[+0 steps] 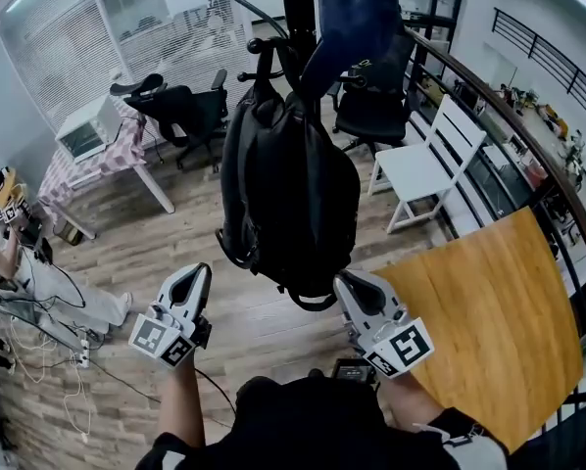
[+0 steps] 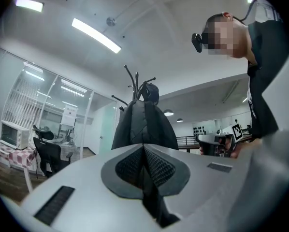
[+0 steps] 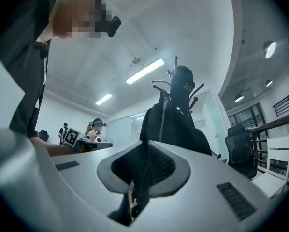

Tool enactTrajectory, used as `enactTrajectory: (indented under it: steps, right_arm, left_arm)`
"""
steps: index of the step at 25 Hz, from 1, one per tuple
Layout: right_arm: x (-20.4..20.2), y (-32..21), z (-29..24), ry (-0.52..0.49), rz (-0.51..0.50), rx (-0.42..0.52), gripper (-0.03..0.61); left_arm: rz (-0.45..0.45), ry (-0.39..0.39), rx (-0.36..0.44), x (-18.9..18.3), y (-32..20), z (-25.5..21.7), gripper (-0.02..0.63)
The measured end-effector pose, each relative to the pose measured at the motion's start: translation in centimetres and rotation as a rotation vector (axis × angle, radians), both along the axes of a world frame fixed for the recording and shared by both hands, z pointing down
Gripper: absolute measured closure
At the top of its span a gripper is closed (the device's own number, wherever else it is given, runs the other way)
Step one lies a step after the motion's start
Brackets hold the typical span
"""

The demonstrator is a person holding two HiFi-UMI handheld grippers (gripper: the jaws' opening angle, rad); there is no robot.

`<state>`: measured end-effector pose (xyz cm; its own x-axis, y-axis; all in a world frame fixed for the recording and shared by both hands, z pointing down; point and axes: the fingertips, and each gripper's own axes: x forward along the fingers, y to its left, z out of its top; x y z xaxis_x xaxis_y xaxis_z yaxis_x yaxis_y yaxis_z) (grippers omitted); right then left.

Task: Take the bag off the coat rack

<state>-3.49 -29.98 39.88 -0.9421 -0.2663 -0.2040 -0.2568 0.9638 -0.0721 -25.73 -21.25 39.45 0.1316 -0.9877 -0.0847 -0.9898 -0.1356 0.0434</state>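
A black backpack (image 1: 288,189) hangs from a hook of the black coat rack (image 1: 298,8), with a dark blue garment (image 1: 357,18) on the rack above it. Both grippers are held low, just below the bag's bottom and apart from it. My left gripper (image 1: 200,272) is shut and empty, under the bag's left corner. My right gripper (image 1: 344,282) is also shut and empty, under its right corner. The left gripper view looks up at the backpack (image 2: 144,127) beyond shut jaws. In the right gripper view the backpack (image 3: 173,124) hangs below a dark cap (image 3: 183,81).
A white chair (image 1: 425,169) stands to the right of the rack and a wooden tabletop (image 1: 499,321) lies at the lower right beside a curved railing (image 1: 528,135). Black office chairs (image 1: 190,111) and a table with a microwave (image 1: 87,130) are at the back left. Cables lie on the floor at left.
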Motion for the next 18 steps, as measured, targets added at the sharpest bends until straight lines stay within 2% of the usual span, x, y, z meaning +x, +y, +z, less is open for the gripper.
enactTrajectory:
  steps: [3, 6, 9, 10, 12, 18]
  right_arm:
    - [-1.1, -0.8, -0.3, 0.006, 0.031, 0.002, 0.543]
    - [-1.6, -1.9, -0.8, 0.017, 0.12, 0.021, 0.537]
    - [-2.1, -2.6, -1.4, 0.028, 0.211, 0.036, 0.456]
    - [-2.1, -2.8, -1.6, 0.03, 0.243, 0.034, 0.456]
    - [-2.2, -3.2, -1.8, 0.03, 0.309, 0.021, 0.452]
    - [-3.5, -4.5, -2.8, 0.029, 0.445, -0.016, 0.39]
  left_arm:
    - [0.032, -0.013, -0.012, -2.2, -1.5, -0.7, 0.598]
    - [0.118, -0.006, -0.001, -3.7, -4.1, -1.0, 0.597]
    - [0.221, -0.015, 0.012, -4.2, -6.2, -1.4, 0.591]
    - [0.256, -0.026, 0.008, -4.2, -6.8, -1.4, 0.582]
    - [0.327, -0.048, -0.007, -4.3, -8.2, -1.4, 0.519]
    - [0.493, -0.036, -0.016, -5.5, -11.2, -1.5, 0.489]
